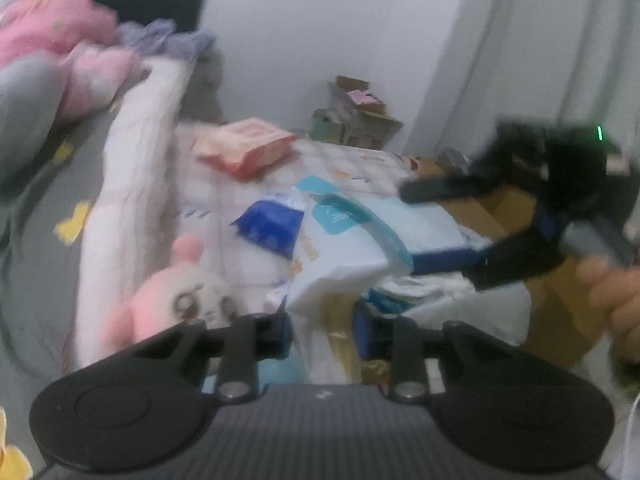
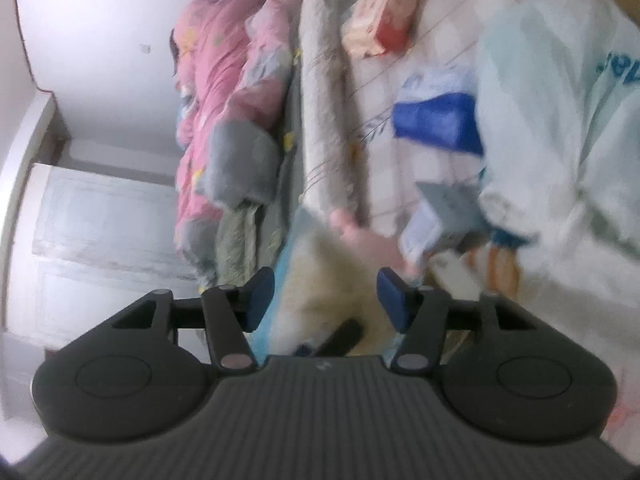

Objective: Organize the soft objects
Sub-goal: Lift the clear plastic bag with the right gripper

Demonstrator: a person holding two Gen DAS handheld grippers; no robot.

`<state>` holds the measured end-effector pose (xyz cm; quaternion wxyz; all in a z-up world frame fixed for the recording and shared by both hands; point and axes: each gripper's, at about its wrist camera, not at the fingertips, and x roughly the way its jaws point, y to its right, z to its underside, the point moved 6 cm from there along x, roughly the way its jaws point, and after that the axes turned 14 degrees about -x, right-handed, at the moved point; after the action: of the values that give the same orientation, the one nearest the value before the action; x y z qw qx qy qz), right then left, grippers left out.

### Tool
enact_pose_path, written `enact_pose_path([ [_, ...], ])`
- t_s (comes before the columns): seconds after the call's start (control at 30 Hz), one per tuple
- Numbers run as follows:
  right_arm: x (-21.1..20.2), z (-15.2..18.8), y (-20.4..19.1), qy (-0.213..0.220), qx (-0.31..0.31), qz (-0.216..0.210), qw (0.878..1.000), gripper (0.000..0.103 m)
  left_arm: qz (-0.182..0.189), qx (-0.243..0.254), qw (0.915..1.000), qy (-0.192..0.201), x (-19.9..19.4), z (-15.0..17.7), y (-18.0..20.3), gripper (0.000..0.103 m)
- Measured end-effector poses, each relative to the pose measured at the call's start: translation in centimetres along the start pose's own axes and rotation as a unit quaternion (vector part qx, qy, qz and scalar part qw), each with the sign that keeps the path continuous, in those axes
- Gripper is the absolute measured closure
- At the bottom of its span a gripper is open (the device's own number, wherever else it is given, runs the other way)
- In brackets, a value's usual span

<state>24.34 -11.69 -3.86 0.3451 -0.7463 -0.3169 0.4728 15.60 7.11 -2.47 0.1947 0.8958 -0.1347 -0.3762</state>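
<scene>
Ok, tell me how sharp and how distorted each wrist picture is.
Left wrist view: motion blur throughout, the pink plush rabbit toy and the right gripper smeared; fisheye bends the edges, corners dark. Right wrist view: blurred too, the pale blue plastic-wrapped tissue pack soft, its lettering unreadable; the scene is rolled sideways; flat, even light, no glare.

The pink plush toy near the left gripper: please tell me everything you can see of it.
The pink plush toy is a small soft animal with a rounded pink ear or paw sticking up, a pale face with dark eyes, and fuzzy fabric as it looks. It lies on the white patterned bedding, low in the left wrist view, just beyond the left gripper, slightly to its left. A long white rolled blanket runs beside it. The gripper does not hold it. The picture is blurred, so finer details cannot be told.
</scene>
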Motion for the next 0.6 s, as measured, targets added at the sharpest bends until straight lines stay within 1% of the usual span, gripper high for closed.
enact_pose_path([
  [0.07, 1.3, -0.1, 0.7, -0.005, -0.001, 0.014, 1.000, 0.041, -0.002, -0.020, 0.9998, -0.002, -0.5, -0.4, -1.3, 0.072],
  [0.13, 3.1, -0.2, 1.2, -0.015, -0.010, 0.027, 0.999, 0.041, -0.011, -0.028, 0.9995, -0.003, -0.8, -0.6, -2.3, 0.071],
  [0.23, 5.6, -0.3, 1.0, -0.030, -0.027, 0.026, 0.999, 0.041, -0.019, -0.046, 0.9987, -0.008, -1.0, -0.8, -3.5, 0.071],
  [0.3, 7.4, -0.3, 0.4, -0.042, -0.045, 0.024, 0.998, 0.041, -0.009, -0.069, 0.9975, -0.014, -1.2, -0.9, -4.5, 0.070],
  [0.37, 9.1, 0.0, -0.6, -0.058, -0.067, 0.022, 0.996, 0.041, -0.007, -0.087, 0.9961, -0.015, -1.4, -1.0, -5.4, 0.068],
  [0.4, 9.9, 0.1, -1.1, -0.065, -0.080, 0.021, 0.994, 0.041, -0.013, -0.092, 0.9956, -0.012, -1.5, -1.1, -5.9, 0.065],
  [0.47, 11.4, 0.4, -2.1, -0.077, -0.105, 0.023, 0.991, 0.041, -0.023, -0.095, 0.9952, -0.007, -1.8, -1.2, -6.4, 0.057],
  [0.53, 12.5, 0.9, -2.7, -0.089, -0.120, 0.027, 0.988, 0.041, -0.028, -0.096, 0.9950, -0.007, -2.1, -1.3, -6.6, 0.054],
  [0.57, 13.0, 1.1, -2.9, -0.094, -0.126, 0.028, 0.987, 0.041, -0.030, -0.095, 0.9950, -0.010, -2.1, -1.3, -6.5, 0.047],
  [0.6, 13.5, 1.4, -3.1, -0.098, -0.132, 0.029, 0.986, 0.041, -0.030, -0.094, 0.9950, -0.013, -2.1, -1.3, -6.5, 0.044],
])
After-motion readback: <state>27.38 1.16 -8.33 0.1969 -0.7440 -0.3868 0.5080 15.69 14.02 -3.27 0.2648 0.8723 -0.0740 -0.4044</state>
